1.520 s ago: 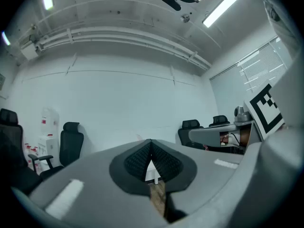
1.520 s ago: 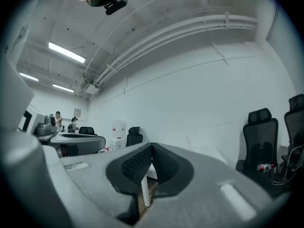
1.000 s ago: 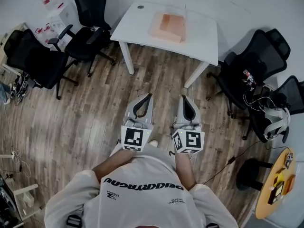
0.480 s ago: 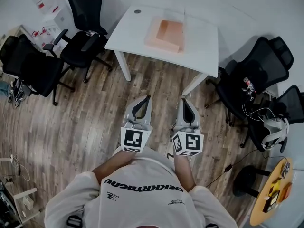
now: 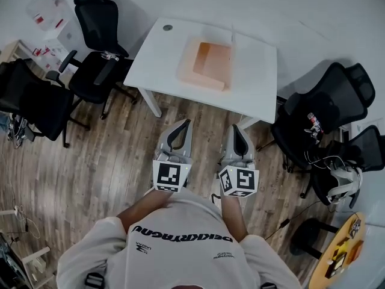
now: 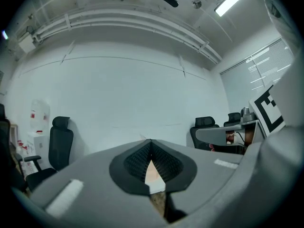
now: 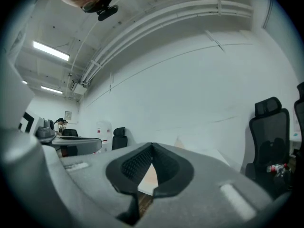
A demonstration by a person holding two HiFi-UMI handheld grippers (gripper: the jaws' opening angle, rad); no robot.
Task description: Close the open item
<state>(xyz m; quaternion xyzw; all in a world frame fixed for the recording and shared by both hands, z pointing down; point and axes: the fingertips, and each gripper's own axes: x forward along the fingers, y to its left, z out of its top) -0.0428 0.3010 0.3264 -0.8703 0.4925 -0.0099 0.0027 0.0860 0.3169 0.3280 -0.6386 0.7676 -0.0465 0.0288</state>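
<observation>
Where the box lay: on the white bench [image 5: 258, 71], straight ahead of both tools and well apart from them, with a strip of wooden floor [image 5: 108, 161] between
Box [image 5: 207, 65]: pale peach, shallow and open at the top, with a deeper orange patch toward its far right corner; its longer side seemed to run away from the person, slightly skewed
Lid: a thin pale flap [image 5: 233, 34] appeared to stand up along the box's right edge; too faint to be sure
Left tool [image 5: 188, 122]: held low before the person's chest, pointing at the bench; in the left gripper view its tips were pressed together [image 6: 151, 141] with nothing held, a sliver of peach showing through the gap below them
Right tool [image 5: 233, 125]: just beside the left one and parallel; its tips also met [image 7: 152, 146], empty
Nearer hand: the box sat about midway between the two lines of aim; I judged the right tool better placed for the upright flap
Next move, as I judged it: step in to the bench before anything could be reached
Surroundings: black chairs [image 5: 99, 35] stood either side of the bench
</observation>
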